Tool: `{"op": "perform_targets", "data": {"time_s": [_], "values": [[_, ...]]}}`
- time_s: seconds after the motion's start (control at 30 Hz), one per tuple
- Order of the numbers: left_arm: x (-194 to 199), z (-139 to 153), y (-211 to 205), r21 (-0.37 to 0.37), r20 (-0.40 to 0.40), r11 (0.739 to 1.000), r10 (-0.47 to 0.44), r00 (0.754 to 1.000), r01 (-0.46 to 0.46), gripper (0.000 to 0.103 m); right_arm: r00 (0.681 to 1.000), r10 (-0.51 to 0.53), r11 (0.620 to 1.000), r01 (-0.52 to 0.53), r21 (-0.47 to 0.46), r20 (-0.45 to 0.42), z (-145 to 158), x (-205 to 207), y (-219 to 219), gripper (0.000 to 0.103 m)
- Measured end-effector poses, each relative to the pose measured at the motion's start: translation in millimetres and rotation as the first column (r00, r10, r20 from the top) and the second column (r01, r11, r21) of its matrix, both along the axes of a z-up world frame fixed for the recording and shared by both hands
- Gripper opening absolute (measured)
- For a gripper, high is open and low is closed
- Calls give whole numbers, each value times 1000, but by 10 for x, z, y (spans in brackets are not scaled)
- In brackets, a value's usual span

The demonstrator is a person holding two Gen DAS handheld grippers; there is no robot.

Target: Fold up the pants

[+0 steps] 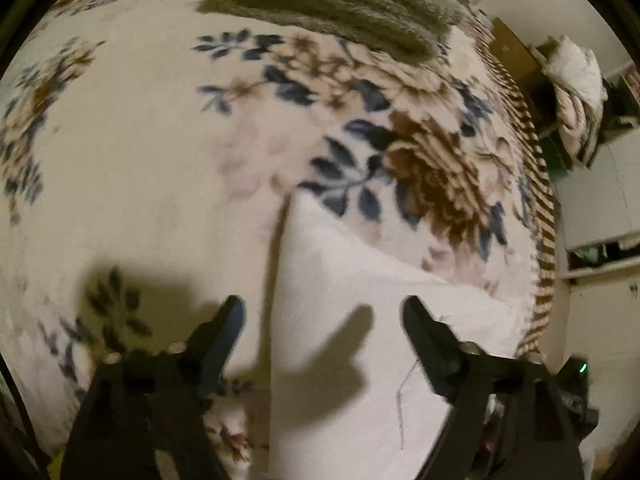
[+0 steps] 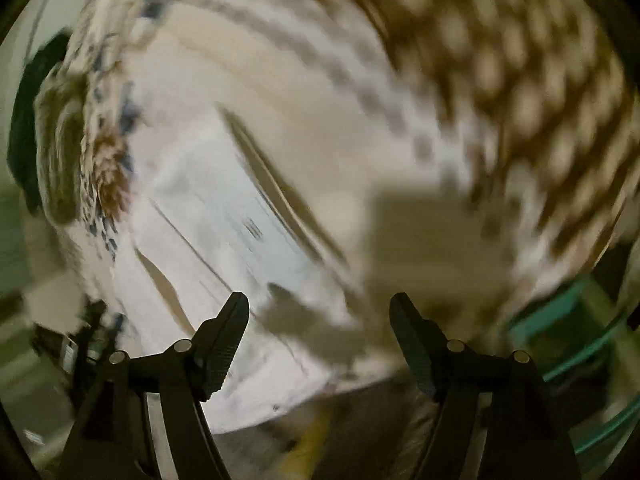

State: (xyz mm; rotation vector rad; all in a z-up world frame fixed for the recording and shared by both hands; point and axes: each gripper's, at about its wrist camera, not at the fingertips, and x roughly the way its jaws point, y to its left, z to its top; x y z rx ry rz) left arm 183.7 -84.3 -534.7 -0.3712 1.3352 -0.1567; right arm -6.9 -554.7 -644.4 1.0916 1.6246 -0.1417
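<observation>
In the left wrist view we see the left gripper (image 1: 322, 308) spread wide and empty above the white pants (image 1: 360, 320), which lie flat on a floral blanket (image 1: 140, 160) near an olive-grey garment (image 1: 332, 0). In the blurred right wrist view we see the right gripper (image 2: 318, 304) likewise spread, holding nothing, over the pants (image 2: 224, 232).

No legible text, label, brand, number or sign is seen in either wrist view. Faint dark marks on the white pants (image 2: 224, 216) are blurred beyond reading.
</observation>
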Motion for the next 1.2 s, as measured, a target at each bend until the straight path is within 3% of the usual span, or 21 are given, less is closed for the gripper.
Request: {"op": "perform_targets", "data": {"time_s": [0.03,0.1,0.13,0.17,0.27,0.33,0.4,0.43,0.5,0.53,0.57,0.6,0.67,0.83,0.97,1.13,1.2], "values": [[-45,-40,1,-15,-16,1000,5,1000,-5,100,997,-70,995,71,74,-24,-154,-122,61,76],[-121,-103,3,-28,-40,999,15,999,-16,101,992,-125,989,127,76,-25,-252,-247,153,72],[-165,-116,3,-18,-43,1000,15,999,-16,101,990,-140,987,140,77,-6,-247,-270,187,64],[-213,-125,8,-15,-45,1000,10,999,-11,101,991,-130,991,130,41,5,-204,-287,212,35],[-314,-144,12,10,-52,1000,-6,999,6,101,997,-69,991,73,-112,45,57,-352,194,21],[-402,-162,11,20,-60,999,-29,998,30,101,997,-10,979,24,-200,72,209,-303,214,19],[-476,-170,-25,20,-67,998,-55,996,57,101,995,35,977,-15,-214,90,232,-255,240,19],[-505,-172,-37,7,-72,998,-64,995,64,101,995,25,986,-8,-168,98,181,-247,239,23],[-561,-188,-67,-20,-85,997,-75,994,74,101,988,-91,996,90,17,128,25,-316,186,40],[-596,-203,-84,-41,-94,996,-81,992,77,101,983,-123,992,116,53,134,4,-351,165,61],[-625,-224,-99,-54,-101,995,-84,991,78,101,974,-176,981,161,105,145,-22,-418,145,76],[-648,-248,-111,-69,-107,994,-87,990,80,101,954,-253,959,225,170,161,-44,-526,135,77],[-693,-327,-139,-106,-125,991,-89,988,76,101,941,-301,932,256,258,155,-143,-631,188,77],[-747,-535,-197,-158,-172,984,-105,979,78,101,945,-291,898,215,385,150,-487,-567,601,77],[-747,-636,-190,-170,-186,982,-108,977,76,101,932,-266,906,154,395,247,-547,-344,826,100],[-675,-608,-228,-150,-174,984,-119,978,93,101,891,-334,881,180,437,307,-406,-270,843,100],[-673,-611,-240,-147,-173,985,-120,978,95,101,889,-305,899,150,412,343,-358,-296,800,100]]}}
